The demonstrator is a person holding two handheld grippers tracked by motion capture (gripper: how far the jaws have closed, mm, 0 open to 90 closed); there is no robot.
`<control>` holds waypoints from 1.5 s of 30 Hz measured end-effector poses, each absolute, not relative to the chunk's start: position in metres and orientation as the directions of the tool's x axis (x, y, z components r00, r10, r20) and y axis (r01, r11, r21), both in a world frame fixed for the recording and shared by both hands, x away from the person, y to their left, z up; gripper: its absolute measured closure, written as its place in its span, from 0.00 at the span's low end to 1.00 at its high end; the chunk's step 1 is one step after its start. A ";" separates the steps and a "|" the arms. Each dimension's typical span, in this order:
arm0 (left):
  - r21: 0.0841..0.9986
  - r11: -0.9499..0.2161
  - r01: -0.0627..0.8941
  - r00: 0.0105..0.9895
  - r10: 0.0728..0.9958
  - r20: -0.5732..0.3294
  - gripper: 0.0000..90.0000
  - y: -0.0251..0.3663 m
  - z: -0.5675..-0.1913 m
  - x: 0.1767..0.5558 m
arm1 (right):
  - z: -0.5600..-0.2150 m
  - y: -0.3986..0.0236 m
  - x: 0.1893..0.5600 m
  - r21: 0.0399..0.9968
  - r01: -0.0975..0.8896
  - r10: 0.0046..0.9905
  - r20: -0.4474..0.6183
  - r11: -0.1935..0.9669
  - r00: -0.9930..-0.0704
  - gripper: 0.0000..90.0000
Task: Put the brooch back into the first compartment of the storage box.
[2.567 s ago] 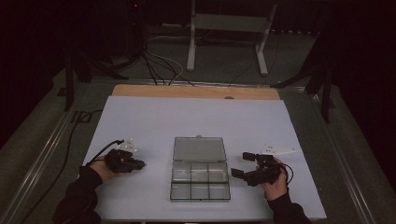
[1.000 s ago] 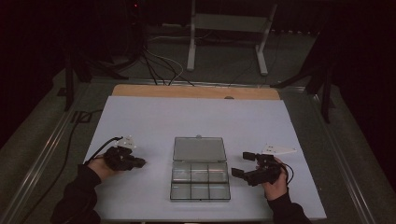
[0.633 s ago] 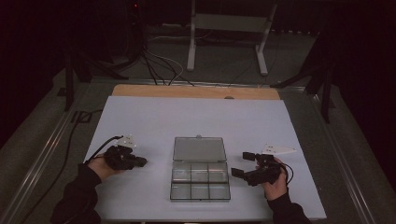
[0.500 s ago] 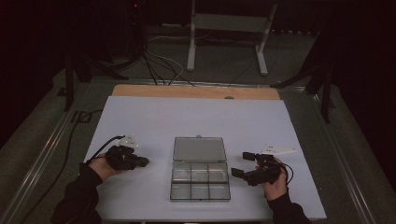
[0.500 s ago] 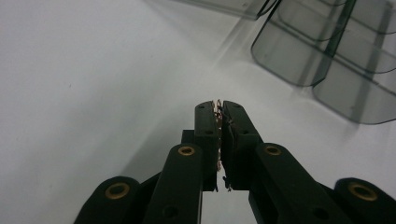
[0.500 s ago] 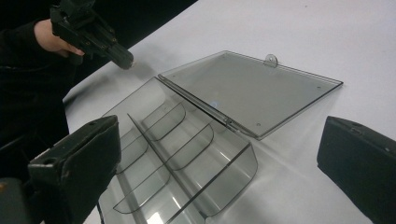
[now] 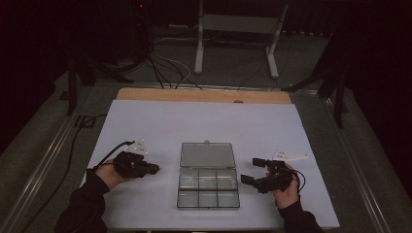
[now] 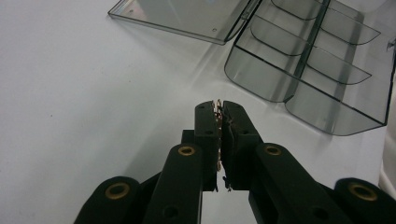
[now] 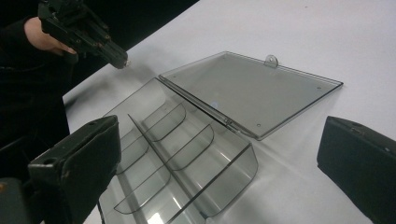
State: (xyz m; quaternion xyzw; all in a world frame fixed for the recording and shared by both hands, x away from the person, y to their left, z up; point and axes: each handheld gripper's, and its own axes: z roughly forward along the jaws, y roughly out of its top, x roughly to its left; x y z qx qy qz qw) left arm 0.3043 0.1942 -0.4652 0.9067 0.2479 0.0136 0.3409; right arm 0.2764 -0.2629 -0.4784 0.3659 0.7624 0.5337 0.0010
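A clear plastic compartment box (image 7: 208,190) lies open at mid-table, its lid (image 7: 207,155) flat behind it and its compartments empty. My left gripper (image 7: 155,169) hovers just left of the box, pointing at it, jaws shut. In the left gripper view the pads (image 8: 208,126) meet along a ragged, copper-flecked seam; whether anything thin is pinched there I cannot tell. The box (image 8: 308,70) sits ahead and to the right. My right gripper (image 7: 251,171) is open beside the box's right edge. Its wide-apart jaws frame the box (image 9: 187,154) and lid (image 9: 252,88). The left gripper (image 9: 122,59) shows beyond.
A white sheet (image 7: 204,121) covers the table, with a wooden strip (image 7: 204,95) along the far edge. Cables (image 7: 160,68) and a stand's metal legs (image 7: 233,43) lie on the dark floor behind. A cable (image 7: 104,155) trails from the left gripper.
My left gripper has lifted slightly and edged toward the box, still shut. The right gripper and the box have stayed where they were.
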 end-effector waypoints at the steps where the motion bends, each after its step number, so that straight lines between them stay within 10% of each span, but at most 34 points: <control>1: 0.629 -0.640 0.441 0.876 0.460 -0.147 0.96 0.193 -0.465 0.304 | -0.478 -0.263 0.276 0.815 0.557 0.559 0.389 0.163 -0.732 0.00; 45: 0.684 -0.646 0.339 0.928 0.350 -0.129 0.96 0.159 -0.435 0.283 | -0.478 -0.262 0.276 0.814 0.557 0.555 0.391 0.163 -0.734 0.00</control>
